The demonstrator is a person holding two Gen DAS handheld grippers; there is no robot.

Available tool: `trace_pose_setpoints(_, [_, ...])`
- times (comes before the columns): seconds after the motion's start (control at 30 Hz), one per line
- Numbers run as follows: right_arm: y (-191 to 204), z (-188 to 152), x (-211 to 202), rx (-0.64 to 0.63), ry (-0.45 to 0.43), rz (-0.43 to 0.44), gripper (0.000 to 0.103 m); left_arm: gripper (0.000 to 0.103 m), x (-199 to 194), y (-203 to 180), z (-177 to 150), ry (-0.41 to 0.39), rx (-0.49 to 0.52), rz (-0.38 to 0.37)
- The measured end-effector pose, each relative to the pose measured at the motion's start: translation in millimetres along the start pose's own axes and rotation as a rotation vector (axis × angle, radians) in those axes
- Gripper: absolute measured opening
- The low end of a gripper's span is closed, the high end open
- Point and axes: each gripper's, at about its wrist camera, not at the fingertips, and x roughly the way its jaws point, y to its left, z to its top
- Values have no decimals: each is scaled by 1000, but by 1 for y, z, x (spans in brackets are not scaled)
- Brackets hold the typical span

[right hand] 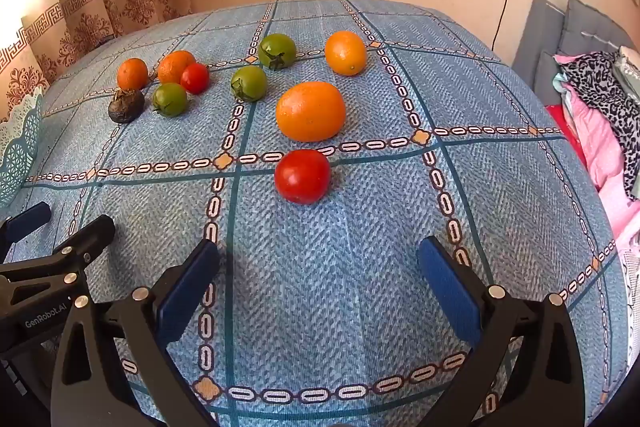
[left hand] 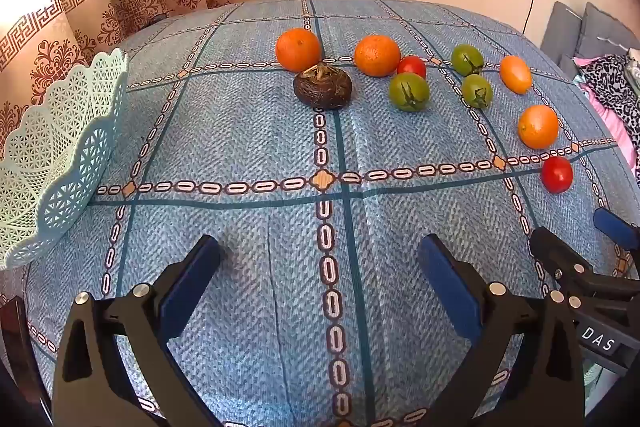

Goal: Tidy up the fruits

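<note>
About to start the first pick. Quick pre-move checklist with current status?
1. Right gripper open, empty: ok.
2. Left gripper open, empty: ok.
3. Nearest red tomato straight ahead of the right gripper, nothing between them: ok.
4. That tomato clear of the orange behind it: cannot tell, the gap looks slim.
5. Basket upright on the table's left: ok.
6. Basket has room inside: cannot tell, interior mostly out of view.
</note>
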Motion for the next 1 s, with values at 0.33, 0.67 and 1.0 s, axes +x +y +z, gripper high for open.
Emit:
trace_pose_setpoints(0.33, [0, 0, 0, 0, 1, 1, 98, 101, 0, -4, -5, -4, 7, 7])
trace_pose_setpoints(0.67, [2, -1, 1, -1, 3, 0, 98, 101, 0, -3, -2, -1, 7, 7])
trace_pose_setpoints(1.0, [2, 0, 1, -3, 3, -1, 98, 101, -1, -2, -2, -2, 8, 7])
